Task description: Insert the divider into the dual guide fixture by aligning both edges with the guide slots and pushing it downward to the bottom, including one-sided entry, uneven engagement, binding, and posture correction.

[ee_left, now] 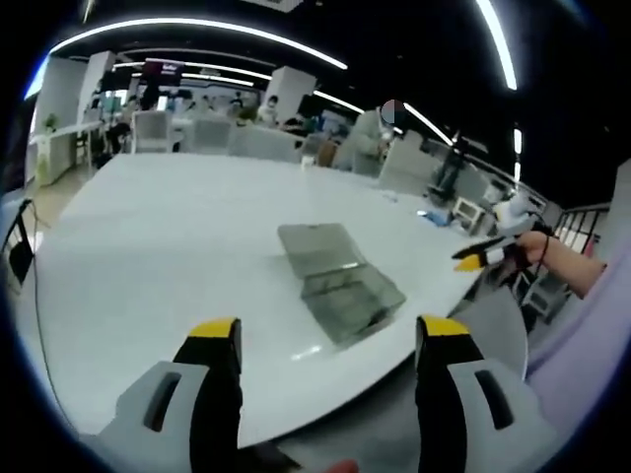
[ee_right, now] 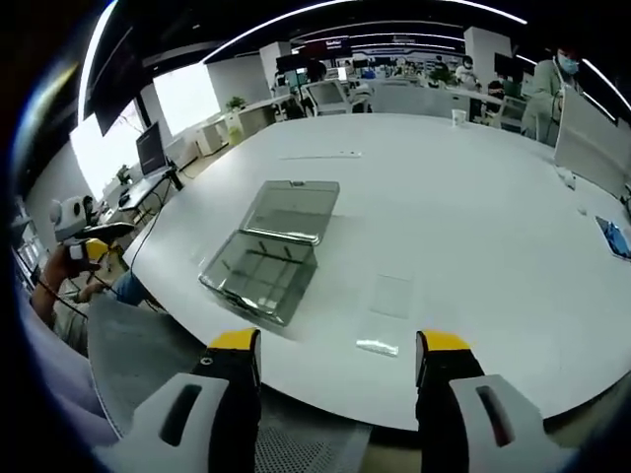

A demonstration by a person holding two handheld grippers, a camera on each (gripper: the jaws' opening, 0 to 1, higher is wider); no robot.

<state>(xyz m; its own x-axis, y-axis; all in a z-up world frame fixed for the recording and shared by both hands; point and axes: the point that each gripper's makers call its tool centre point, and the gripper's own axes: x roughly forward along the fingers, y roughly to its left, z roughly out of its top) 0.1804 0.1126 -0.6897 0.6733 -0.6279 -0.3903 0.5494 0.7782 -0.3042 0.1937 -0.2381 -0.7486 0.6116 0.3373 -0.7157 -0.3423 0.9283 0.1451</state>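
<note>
The dual guide fixture (ee_left: pixel 347 293) is a clear plastic box near the white table's front edge, with its clear lid (ee_left: pixel 317 245) lying open behind it. In the right gripper view the same fixture (ee_right: pixel 259 273) lies left of centre, and its lid (ee_right: pixel 294 209) is beyond it. A faint clear sheet, probably the divider (ee_right: pixel 392 295), lies flat on the table to the right of the box. My left gripper (ee_left: pixel 327 337) is open and empty, short of the fixture. My right gripper (ee_right: pixel 335 347) is also open and empty, off the table edge.
The white table (ee_left: pixel 168 246) is large and mostly bare. A hand holds the right gripper (ee_left: pixel 485 256) off the table's right edge. The left gripper (ee_right: pixel 91 246) is at the far left beside a sleeve. Chairs, desks and people are in the background.
</note>
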